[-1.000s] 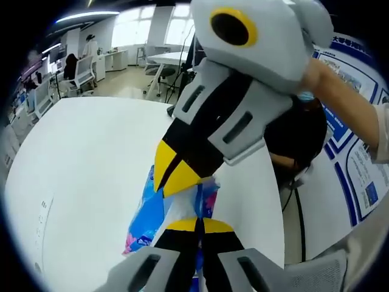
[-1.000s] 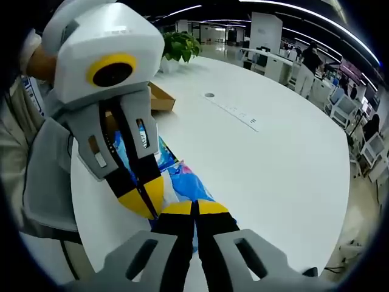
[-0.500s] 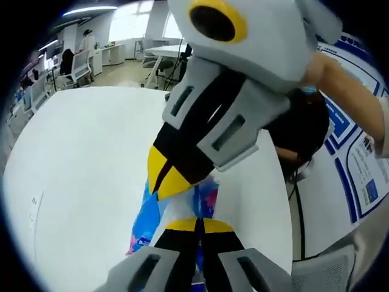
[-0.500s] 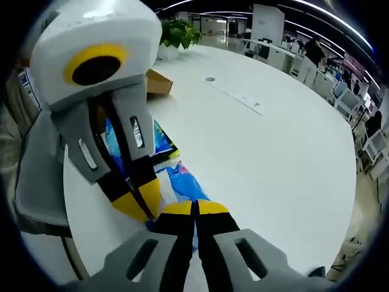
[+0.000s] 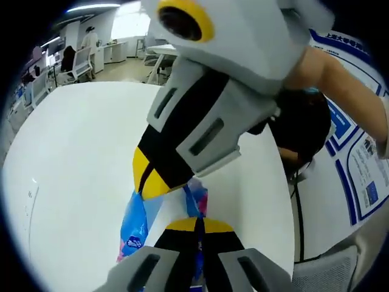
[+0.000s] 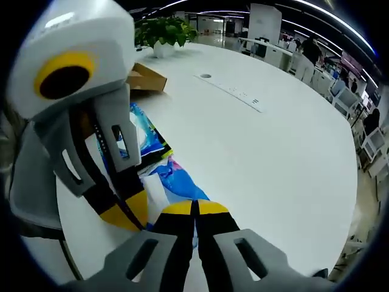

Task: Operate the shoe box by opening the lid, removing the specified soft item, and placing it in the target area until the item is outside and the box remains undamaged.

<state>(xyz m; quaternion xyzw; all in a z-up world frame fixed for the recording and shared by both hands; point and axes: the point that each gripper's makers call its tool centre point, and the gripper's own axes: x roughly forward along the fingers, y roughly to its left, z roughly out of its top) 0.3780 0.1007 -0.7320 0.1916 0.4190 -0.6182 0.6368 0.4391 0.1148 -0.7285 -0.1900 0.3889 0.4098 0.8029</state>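
Soft item (image 6: 176, 185) now stretched between grippers.

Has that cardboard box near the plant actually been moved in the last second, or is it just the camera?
Cannot tell. In the right gripper view the cardboard box keeps its place beside the potted plant on the white table; the whole picture has shifted, so the camera moved.

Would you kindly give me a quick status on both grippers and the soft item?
Left gripper and right gripper both shut on the blue soft item. Item over the white table. Cardboard box behind, apart. Nothing in the way.
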